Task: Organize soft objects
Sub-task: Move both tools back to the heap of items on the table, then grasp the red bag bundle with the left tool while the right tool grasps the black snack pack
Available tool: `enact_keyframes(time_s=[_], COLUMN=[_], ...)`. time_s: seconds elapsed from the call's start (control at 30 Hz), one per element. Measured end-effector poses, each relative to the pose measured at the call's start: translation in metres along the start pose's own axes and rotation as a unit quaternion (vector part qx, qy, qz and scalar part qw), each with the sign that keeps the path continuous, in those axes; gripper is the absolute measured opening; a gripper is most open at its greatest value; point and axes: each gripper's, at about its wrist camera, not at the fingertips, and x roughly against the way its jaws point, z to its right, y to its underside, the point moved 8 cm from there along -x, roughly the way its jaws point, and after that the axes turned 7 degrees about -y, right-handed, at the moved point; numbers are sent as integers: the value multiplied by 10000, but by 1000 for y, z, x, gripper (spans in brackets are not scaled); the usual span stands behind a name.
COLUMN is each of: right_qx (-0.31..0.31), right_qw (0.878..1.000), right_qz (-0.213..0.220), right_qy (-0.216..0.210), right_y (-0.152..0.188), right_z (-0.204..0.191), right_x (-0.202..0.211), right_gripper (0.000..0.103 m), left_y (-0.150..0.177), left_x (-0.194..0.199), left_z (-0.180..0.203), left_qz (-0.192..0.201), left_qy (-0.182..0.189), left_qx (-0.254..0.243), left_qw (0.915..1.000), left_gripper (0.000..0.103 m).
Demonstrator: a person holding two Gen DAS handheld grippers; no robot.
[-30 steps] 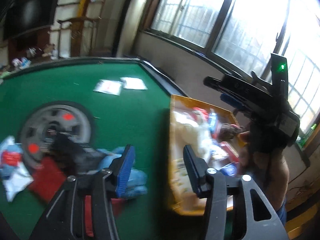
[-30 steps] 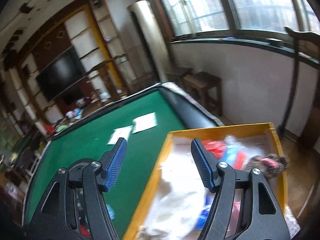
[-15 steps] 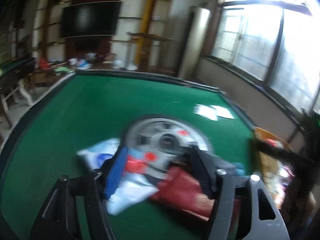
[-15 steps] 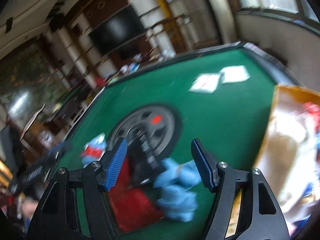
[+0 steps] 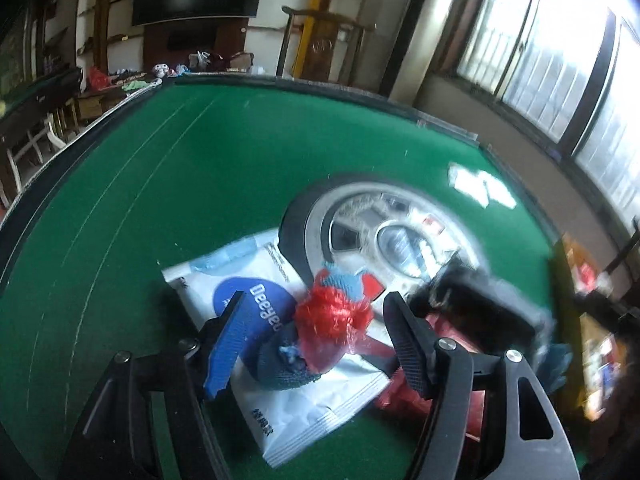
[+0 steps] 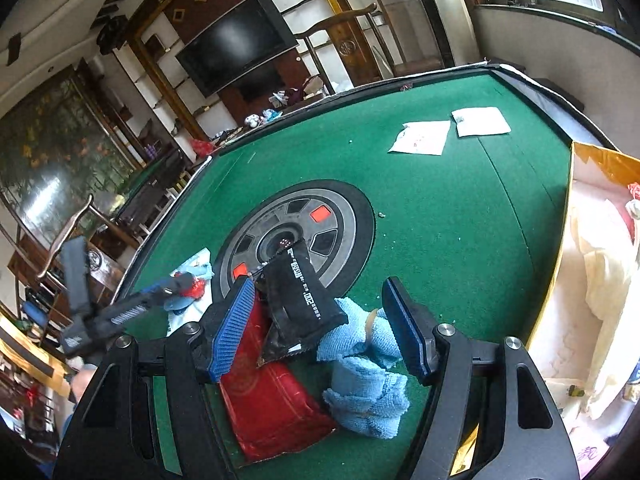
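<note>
A green felt table [image 6: 440, 208] with a wheel-like round centre panel [image 6: 304, 232] was seen in both wrist views, and the soft things were heaped at its near edge. The left gripper [image 5: 312, 344] was held spread above a white pouch [image 5: 304, 404], its jaws having just been opening, with a red-and-blue knitted toy [image 5: 332, 320] lying between them but not pressed by either pad. On the pouch a blue oval was printed with white lettering that appeared to read "Deeyeo" (seen sideways and partly hidden), and a short line of dark print near its lower edge was too small to be made out. The right gripper [image 6: 320, 328] was likewise held apart over the pile, nothing being pinched. Below it a black packet [image 6: 308, 300] bearing "200" among small white characters was laid across a red packet [image 6: 272, 404], whose faint round emblem could not be read. A crumpled light blue cloth [image 6: 364, 384] was found just beside them, touching the black packet. Two white paper sheets [image 6: 448, 132] were left well apart at the far side, and a yellow box [image 6: 600, 164] holding cream fabric [image 6: 600, 264] stood at the table's right edge.
</note>
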Motion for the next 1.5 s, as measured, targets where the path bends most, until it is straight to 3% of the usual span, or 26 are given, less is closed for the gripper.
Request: enact_keyframes(time_s=[0.07,0.13,0.17,0.23,0.4,0.63,0.93,1.27,1.5], right_qx=[17,48,56,82,154,402,1319,1344,1655], right_qw=[10000,10000,10000,10000,9998,9988,9878,9826,9643], right_qz=[12,8,1,-42,-99,-172,-483,-933,-1502], right_qy=[-3,-2,7,27,122,199,677,876,1419], right_y=[-1,-1,0,1,3,7,25,20,24], right_z=[-2,-2,-2,-2,-3,-10,-29,-35,-37], right_x=[1,1,0,-2,-6,-12,-36,-61,-101], right_gripper=[67,67,67,67,67,67,67,67,67], left_y=[3,5,5,7,5,-2,-1,-5,-8], left_x=[-5,-5,-6,-5,1,22,34,37,41], left_z=[3,2,1,1,0,6,29,27,21], left_qz=[34,79,78,96,194,655,832,890,918], left_qy=[-146,-328,-401,-459,-443,-425,-327,-268,-209], left_qx=[-118,-236,-298,-355,-273,-290,-541,-459,-305], left_qw=[9998,9992,9987,9983,9985,9965,9945,9946,9951], left_gripper=[67,50,35,33,32,32,32,32,32])
